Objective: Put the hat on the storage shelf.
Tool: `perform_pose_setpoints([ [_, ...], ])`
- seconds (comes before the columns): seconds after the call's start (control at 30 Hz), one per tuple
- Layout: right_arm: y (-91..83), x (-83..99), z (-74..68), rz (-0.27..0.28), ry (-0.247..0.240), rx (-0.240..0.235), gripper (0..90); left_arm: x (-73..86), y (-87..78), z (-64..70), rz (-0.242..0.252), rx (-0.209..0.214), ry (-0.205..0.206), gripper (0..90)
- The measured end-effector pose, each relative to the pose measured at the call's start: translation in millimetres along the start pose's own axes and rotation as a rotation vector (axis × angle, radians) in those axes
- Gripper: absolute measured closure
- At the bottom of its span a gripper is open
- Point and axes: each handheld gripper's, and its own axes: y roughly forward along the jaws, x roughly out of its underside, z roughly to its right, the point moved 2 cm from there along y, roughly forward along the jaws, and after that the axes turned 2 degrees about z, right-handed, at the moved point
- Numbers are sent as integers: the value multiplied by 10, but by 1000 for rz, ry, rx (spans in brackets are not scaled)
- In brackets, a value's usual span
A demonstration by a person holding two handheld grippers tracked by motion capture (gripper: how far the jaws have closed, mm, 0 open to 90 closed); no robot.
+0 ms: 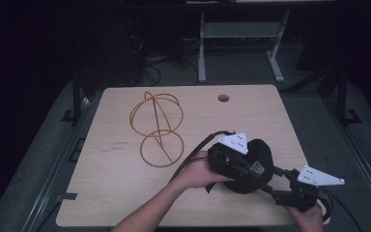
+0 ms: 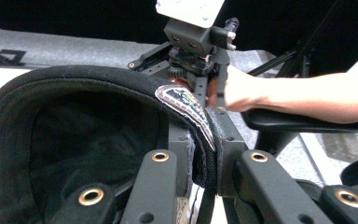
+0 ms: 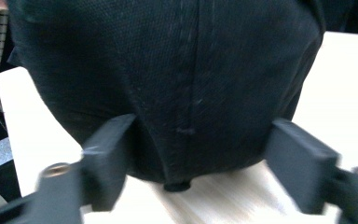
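On table: left tool (image 2: 193, 177) clamps black cap (image 1: 256, 164); right tool (image 3: 200, 168) spread wide.

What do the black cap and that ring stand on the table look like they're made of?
The black cap looks like woven fabric, matte, with stitched seams and a top button; an embroidered patch sits on its rim. The ring stand looks like thin bent wire with a golden, slightly shiny finish, possibly metal. The table shows pale wood grain, probably laminate.
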Motion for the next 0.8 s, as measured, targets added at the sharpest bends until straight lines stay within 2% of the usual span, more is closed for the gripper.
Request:
perform_pose_setpoints([
  [0.07,-24,-12,-5,22,-8,-13,457,-6,-3,1,1,4,5,806],
  [0.1,-31,-18,-9,31,-10,-29,564,-9,-4,1,-1,2,6,806],
  [0.17,-30,-32,-33,37,-31,-42,692,-4,-5,-3,-4,-10,7,805],
  [0.2,-27,-41,-47,34,-44,-40,747,2,-13,-9,-5,-13,9,805],
  [0.27,-31,-55,-67,33,-58,-37,798,17,-35,-21,0,-13,2,804],
  [0.4,-51,-74,-77,42,-60,-38,830,41,-82,-21,-7,-31,-3,783],
  [0.5,-63,-87,-85,43,-62,-29,833,50,-104,4,-28,-45,7,714],
  [0.63,-83,-97,-80,40,-69,-17,835,67,-148,18,-48,-88,26,629],
  [0.8,-105,-112,-71,41,-63,-5,836,119,-217,46,-77,-165,30,530],
])
